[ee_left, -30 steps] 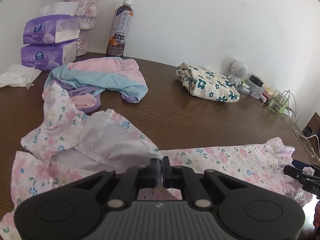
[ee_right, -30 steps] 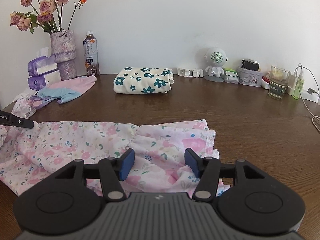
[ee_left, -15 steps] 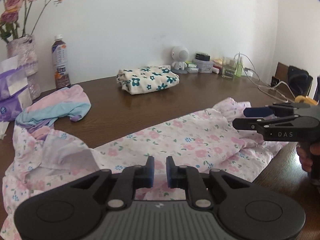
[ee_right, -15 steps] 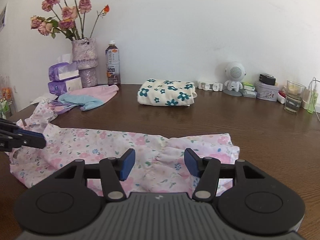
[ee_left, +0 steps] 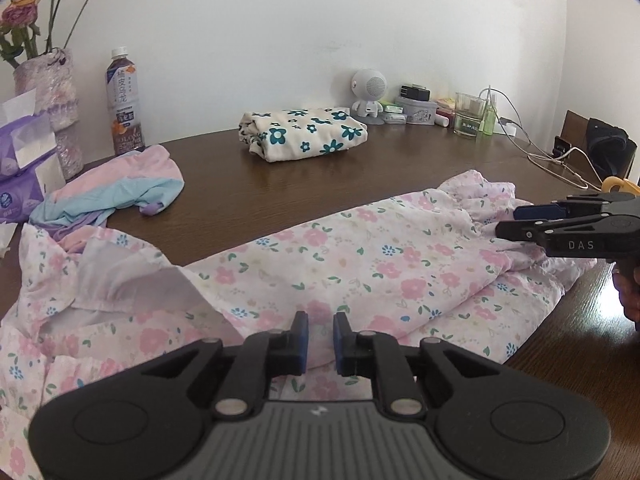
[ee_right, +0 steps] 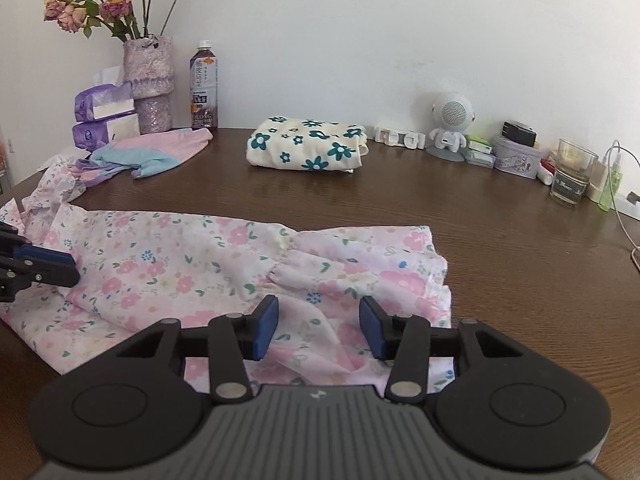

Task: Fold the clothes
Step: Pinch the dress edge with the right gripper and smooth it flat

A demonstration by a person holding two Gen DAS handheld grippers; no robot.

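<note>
Left gripper (ee_left: 320,338): jaws nearly together, a narrow gap between the 2 blue pads, held low over the pink floral garment (ee_left: 360,264); whether cloth is pinched in that gap cannot be told. Right gripper (ee_right: 319,328): jaws apart and closing, a raised fold of the same garment lying between them, pads not pressing on it. The garment, 1 piece, lies spread on the brown table (ee_right: 500,240) directly under and ahead of both pairs of jaws, its crumpled end off to the left of the left jaws, its ruffled hem beneath the right jaws. Beyond the jaws, well apart from them: 1 folded cream cloth with teal flowers (ee_right: 306,148); 1 loose pink, blue and purple garment (ee_right: 152,154) to the far left; 2 purple tissue packs (ee_right: 102,118), stacked; 1 vase of dried roses (ee_right: 150,80); 1 tea bottle (ee_right: 204,86); 1 small white robot figure (ee_right: 450,128); 1 glass (ee_right: 574,172); a cluster of small boxes and bottles along the wall, too crowded to count. 1 hand (ee_left: 628,292) grips the right gripper's handle at the edge of the left wrist view.
</note>
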